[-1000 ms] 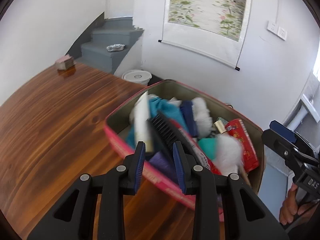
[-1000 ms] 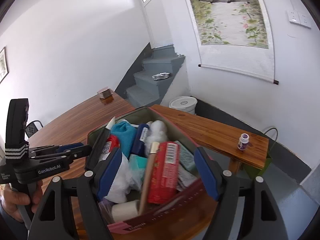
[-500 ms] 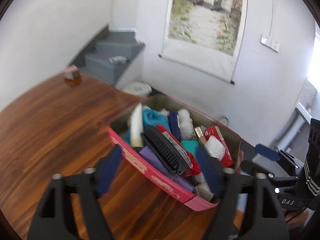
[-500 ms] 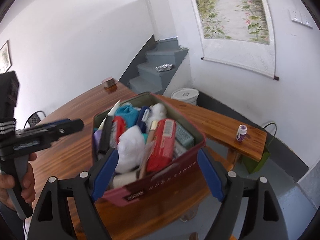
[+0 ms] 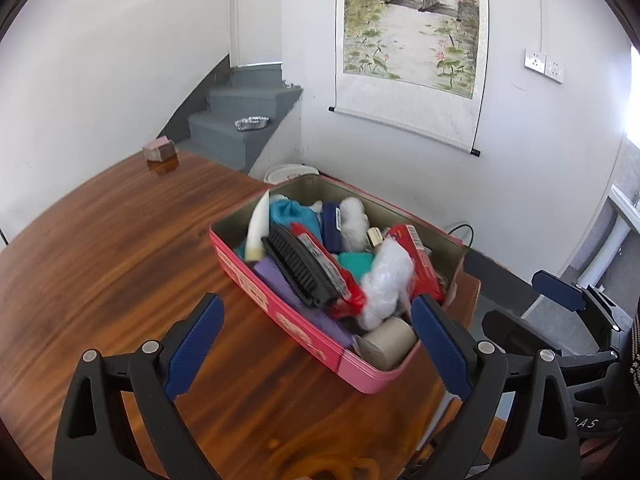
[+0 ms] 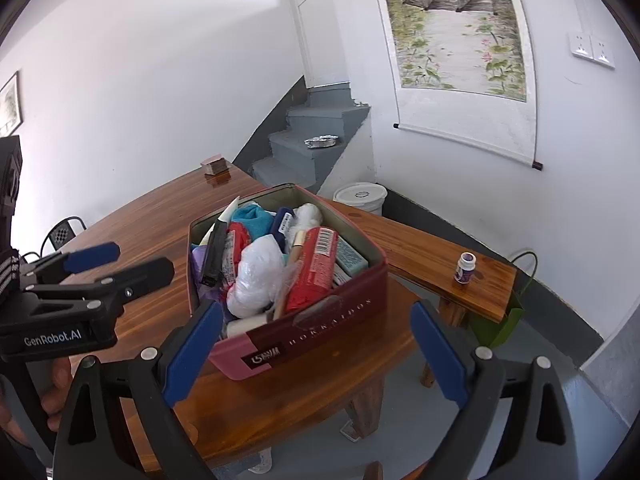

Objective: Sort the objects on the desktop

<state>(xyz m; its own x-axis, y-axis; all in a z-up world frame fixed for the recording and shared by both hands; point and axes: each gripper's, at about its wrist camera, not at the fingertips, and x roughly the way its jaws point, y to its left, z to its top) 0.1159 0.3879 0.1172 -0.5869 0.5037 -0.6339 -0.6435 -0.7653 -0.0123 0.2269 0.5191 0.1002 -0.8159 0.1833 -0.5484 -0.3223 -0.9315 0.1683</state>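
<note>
White walls (image 5: pixel 120 60), scroll painting (image 5: pixel 412 32) upper right, grey stairs (image 5: pixel 240 120) centre, wooden table (image 5: pixel 100 240) lower left.

The red tin box (image 6: pixel 320 332) says "HOKKAIDOS" on its side, w/ a dark label next to it, too blurry to read. The left gripper (image 6: pixel 116 264) body says "GenRobot.AI". The right gripper (image 5: pixel 532 300) shows "DAS".

Your right gripper (image 6: pixel 316 354) hangs with jaws spread wide and empty, just short of the pink-and-maroon metal tin (image 6: pixel 320 324) crammed with sundries on the brown wooden table (image 6: pixel 152 220). Your left gripper (image 6: pixel 116 262) hovers beside it, seemingly open too.
</note>
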